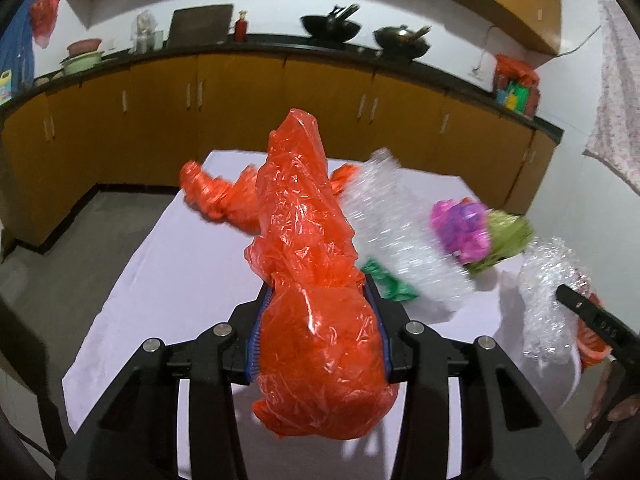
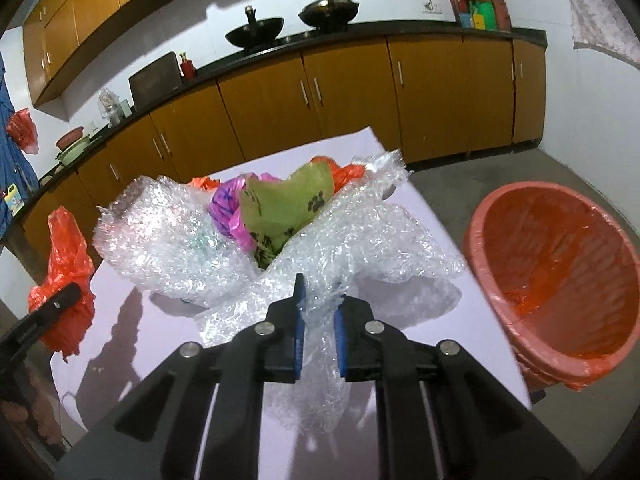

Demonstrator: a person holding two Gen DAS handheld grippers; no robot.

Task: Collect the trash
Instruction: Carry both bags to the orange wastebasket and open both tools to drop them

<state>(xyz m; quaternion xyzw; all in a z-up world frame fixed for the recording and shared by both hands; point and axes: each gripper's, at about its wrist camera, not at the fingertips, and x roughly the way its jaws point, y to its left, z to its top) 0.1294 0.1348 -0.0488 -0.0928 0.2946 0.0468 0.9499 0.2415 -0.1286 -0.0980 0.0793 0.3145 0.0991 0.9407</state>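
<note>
L claw (image 1: 320,340) grips orange bag (image 1: 308,280) (R claw (image 2: 318,332): bubble wrap (image 2: 320,264)).

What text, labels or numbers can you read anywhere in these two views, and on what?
None readable.
Green bag: paw prints and dark print, too blurred to read.
Right gripper finger: small white marks, too small.
Blue container: label too small.
Packages on counter: tags illegible.

both tools: black linkage arms, silver round pivot screws, blue ribbed pads (image 2: 299,340).
</note>
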